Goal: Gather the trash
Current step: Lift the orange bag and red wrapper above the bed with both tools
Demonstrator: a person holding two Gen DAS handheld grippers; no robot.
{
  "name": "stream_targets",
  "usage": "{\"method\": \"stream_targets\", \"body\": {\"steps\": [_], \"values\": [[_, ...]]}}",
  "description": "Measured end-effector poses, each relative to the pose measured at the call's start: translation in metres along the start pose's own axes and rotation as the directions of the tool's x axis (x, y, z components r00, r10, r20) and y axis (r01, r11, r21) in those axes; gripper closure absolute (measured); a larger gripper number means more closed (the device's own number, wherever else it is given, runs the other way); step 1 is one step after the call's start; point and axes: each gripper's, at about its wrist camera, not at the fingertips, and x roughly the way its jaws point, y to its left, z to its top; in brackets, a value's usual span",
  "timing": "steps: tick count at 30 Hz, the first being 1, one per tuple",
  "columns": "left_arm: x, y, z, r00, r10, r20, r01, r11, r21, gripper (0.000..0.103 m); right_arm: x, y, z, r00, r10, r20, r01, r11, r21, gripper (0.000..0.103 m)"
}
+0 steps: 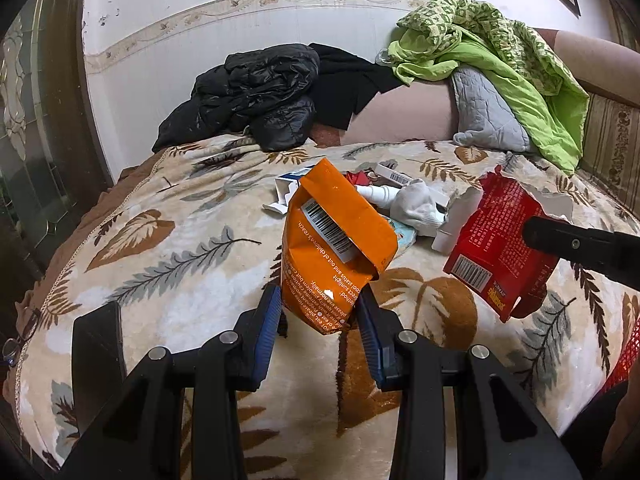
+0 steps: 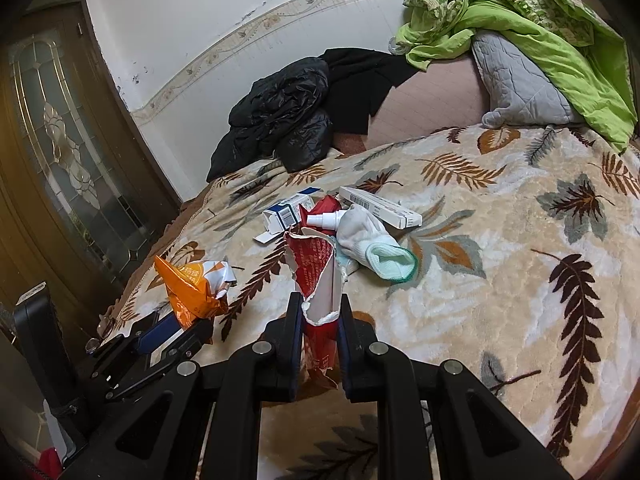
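Observation:
A crumpled orange packet with a barcode stands up between the blue pads of my left gripper, which is shut on its lower end. To its right a torn red carton hangs over the bed. In the right wrist view that red carton is pinched by my right gripper, and the left gripper with the orange packet shows at the left. Further up the leaf-patterned blanket lie a blue-and-white box, a long white box, a white spray bottle and a white sock.
A black jacket is heaped by the wall at the head of the bed. A green quilt and grey pillow lie at the back right. A dark glazed door stands left. Glasses rest at the bed's left edge.

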Motion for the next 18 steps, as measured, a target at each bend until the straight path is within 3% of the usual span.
{"method": "stream_targets", "body": {"steps": [18], "values": [[0.0010,-0.0003,0.0001,1.000,0.001,-0.004,-0.001,1.000,0.002,0.066,-0.0005,0.0009,0.0014,1.000,0.002,-0.002,-0.002,1.000,0.006,0.087]]}}
